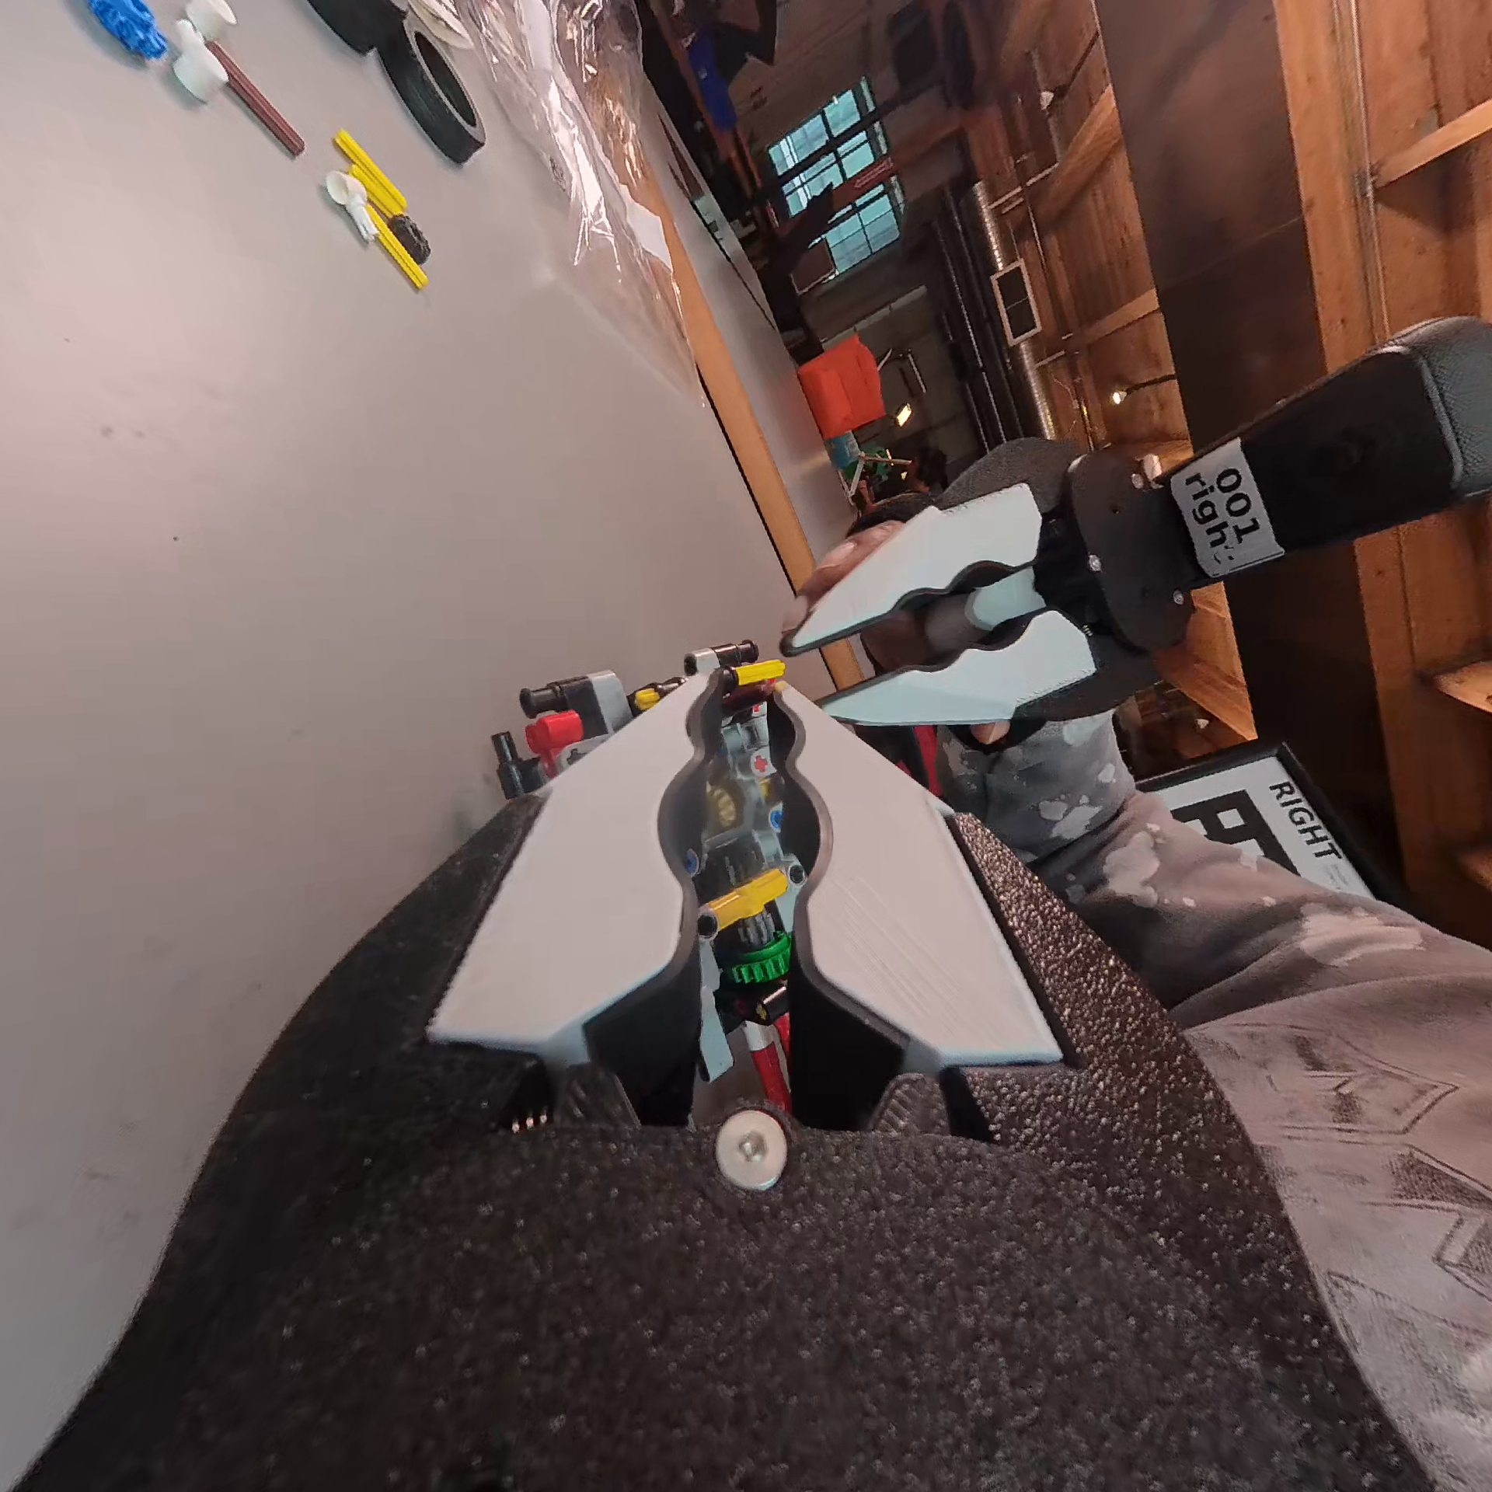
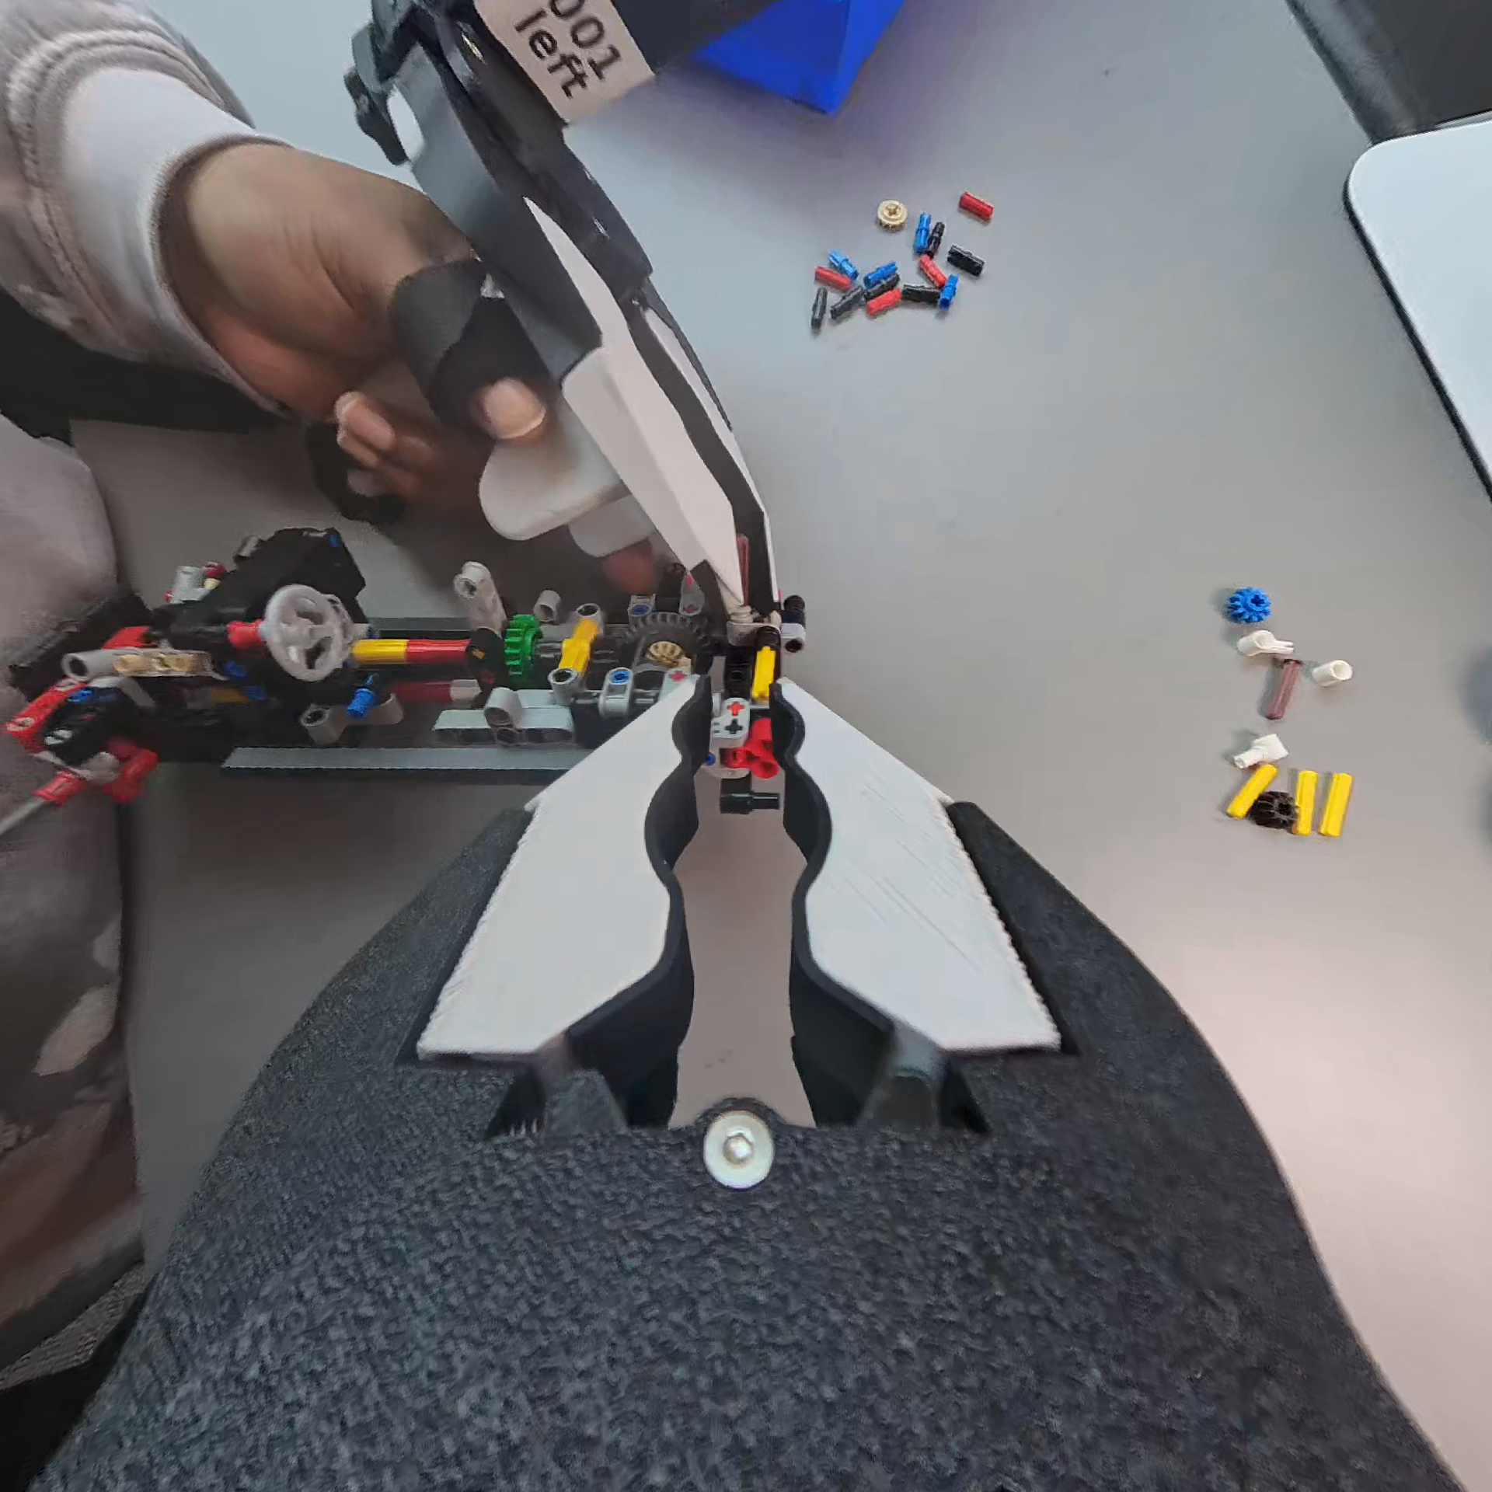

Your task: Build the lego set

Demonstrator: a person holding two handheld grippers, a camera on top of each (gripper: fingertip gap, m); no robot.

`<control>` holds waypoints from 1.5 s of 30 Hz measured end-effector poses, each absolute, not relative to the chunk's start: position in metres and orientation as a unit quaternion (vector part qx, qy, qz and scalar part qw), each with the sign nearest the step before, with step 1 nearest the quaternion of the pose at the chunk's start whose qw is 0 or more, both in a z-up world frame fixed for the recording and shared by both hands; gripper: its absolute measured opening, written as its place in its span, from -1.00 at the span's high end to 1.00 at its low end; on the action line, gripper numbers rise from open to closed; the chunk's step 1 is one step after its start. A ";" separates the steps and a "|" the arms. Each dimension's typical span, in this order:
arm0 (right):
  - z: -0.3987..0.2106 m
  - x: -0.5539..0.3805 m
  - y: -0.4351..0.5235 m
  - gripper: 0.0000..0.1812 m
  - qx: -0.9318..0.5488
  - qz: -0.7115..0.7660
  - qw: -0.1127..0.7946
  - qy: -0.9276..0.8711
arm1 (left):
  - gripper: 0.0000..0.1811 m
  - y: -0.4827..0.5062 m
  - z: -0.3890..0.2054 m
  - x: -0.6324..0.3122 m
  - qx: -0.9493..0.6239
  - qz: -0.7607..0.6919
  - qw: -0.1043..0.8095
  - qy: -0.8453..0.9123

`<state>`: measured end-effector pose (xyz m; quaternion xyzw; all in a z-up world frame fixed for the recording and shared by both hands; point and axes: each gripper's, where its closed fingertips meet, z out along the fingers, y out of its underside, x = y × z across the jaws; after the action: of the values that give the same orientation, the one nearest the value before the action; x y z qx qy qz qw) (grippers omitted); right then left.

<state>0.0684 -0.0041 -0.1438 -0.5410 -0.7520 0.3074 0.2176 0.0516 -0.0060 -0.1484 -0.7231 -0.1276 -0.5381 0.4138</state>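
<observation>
Item 1, lego assembly (image 2: 452, 670): long, part-built chassis of grey beams, gears and red, yellow and black pins, lying on the grey surface (image 2: 1090, 500) from 9 o'clock to centre in the right wrist view.

Item 2, left gripper (image 1: 747, 686): narrowed onto the assembly's end, tips close around a yellow piece (image 1: 755, 672).

Item 3, right gripper (image 2: 739, 686): partly open, tips either side of the same end, around a red connector (image 2: 747, 751); contact cannot be told.

Item 4, loose pins (image 2: 896, 270), red, blue and black: at 1 o'clock, well apart.

Item 5, yellow axles (image 2: 1312, 799), white connectors and a blue gear (image 2: 1247, 604): at 3 o'clock.

Hazards, as judged: two grippers crowd one small end, so uneven pressing could pop seated pins loose or twist the chassis; a slipping tip could knock the protruding black pin (image 2: 751, 801) out.
</observation>
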 end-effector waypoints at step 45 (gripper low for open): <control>-0.184 0.133 -0.059 0.88 -0.389 0.435 0.157 -0.796 | 0.95 -0.051 -0.166 0.123 -0.767 -0.360 0.376 0.376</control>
<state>0.1332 -0.0588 -0.1836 -0.3892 -0.7964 0.4355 0.1572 0.1226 -0.0507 -0.1656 -0.7671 0.3756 -0.3597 0.3757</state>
